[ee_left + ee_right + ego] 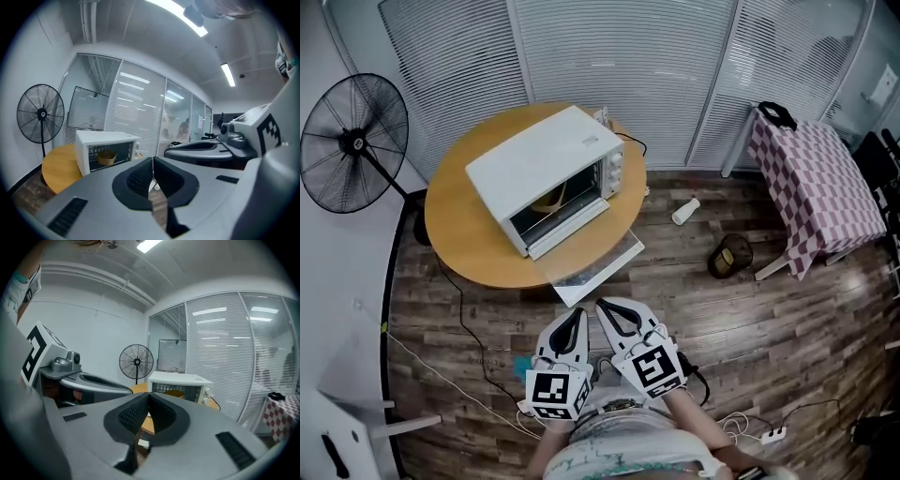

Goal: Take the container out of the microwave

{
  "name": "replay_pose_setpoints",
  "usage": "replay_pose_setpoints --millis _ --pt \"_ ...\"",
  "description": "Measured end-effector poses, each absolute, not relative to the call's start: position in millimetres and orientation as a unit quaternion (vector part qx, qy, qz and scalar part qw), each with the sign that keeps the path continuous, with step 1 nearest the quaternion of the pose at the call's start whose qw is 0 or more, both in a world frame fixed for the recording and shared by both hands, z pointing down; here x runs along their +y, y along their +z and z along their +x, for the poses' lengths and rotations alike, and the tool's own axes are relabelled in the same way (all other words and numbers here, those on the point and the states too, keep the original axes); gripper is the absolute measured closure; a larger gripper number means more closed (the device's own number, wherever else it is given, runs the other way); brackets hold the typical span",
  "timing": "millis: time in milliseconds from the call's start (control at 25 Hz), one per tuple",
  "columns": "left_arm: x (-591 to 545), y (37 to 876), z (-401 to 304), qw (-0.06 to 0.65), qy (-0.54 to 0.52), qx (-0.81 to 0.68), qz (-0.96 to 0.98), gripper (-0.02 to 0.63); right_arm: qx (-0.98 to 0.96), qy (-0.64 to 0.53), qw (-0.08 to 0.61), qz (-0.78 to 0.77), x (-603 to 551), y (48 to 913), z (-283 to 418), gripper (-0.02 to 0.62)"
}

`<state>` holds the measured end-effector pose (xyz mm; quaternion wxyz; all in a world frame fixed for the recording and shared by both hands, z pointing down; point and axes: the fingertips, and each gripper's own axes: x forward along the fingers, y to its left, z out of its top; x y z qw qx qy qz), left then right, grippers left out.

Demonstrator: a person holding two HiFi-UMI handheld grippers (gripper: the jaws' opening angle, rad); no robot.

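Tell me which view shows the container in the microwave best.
Left gripper view: the brown container sits plainly inside the microwave. The head view shows only its rim; the right gripper view, a yellowish sliver.

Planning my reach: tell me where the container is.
In the head view, left of centre, the container sits inside the open white microwave on the round wooden table.

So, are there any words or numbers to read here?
None can be read.
microwave: tiny mark on top, too small to read.
left gripper and right gripper: black-and-white square patterns, not letters.
bottle: label too small to tell.
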<state>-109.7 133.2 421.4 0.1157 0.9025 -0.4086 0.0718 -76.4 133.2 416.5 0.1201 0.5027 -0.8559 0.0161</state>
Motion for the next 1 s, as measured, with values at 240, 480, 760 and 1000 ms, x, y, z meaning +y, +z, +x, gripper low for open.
replay_pose_setpoints --millis 240,480,760,1000 --pt "121.6 424.7 -109.7 0.120 0.071 -0.422 0.896 0.589 -0.864 0.015 0.122 0.488 118.6 417.8 -77.4 0.601" --pt "94.5 423.2 -101.8 0.109 0.074 -0.439 0.889 0.589 -0.875 0.011 0.118 0.469 90.9 416.9 -72.3 0.601" --pt "59.1 423.2 -91.1 0.119 0.067 -0.456 0.879 0.589 -0.888 0.011 0.120 0.444 54.5 415.3 -66.9 0.601" --pt "34.3 427.5 -84.6 0.126 0.071 -0.464 0.874 0.589 -0.892 0.020 0.122 0.435 27.8 420.5 -59.0 0.601"
